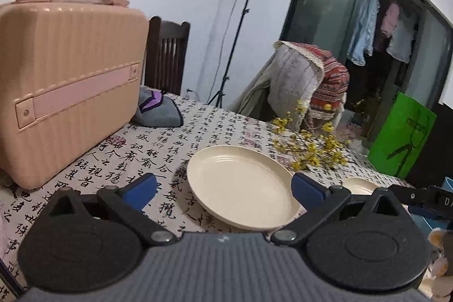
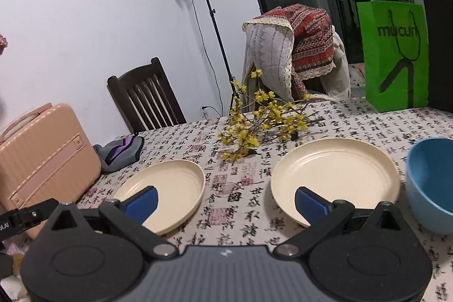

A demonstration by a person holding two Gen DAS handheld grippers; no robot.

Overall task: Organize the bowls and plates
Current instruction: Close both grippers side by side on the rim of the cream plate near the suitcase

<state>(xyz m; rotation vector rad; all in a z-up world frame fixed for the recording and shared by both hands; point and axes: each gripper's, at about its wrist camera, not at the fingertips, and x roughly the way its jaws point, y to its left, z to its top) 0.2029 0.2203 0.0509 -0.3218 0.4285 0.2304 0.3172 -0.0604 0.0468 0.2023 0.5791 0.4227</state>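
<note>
Your left gripper (image 1: 223, 188) hangs over the tabletop (image 1: 147, 157), jaws apart, nothing held; a cream plate (image 1: 240, 186) lies between and just ahead of them. Pink case (image 1: 65, 81) sits left of the jaws, grey cloth (image 1: 158, 109) beyond. Your right gripper (image 2: 225, 203) also has its jaws apart and empty: left plate (image 2: 175, 183) under the left jaw, right plate (image 2: 337, 174) by the right jaw, blue bowl (image 2: 430, 183) further right. Yellow flowers (image 2: 260, 120) lie ahead. Calligraphy-print cloth covers the tabletop; chair (image 2: 144, 98), lamp stand (image 2: 209, 16), green bag (image 2: 393, 55) behind.
</note>
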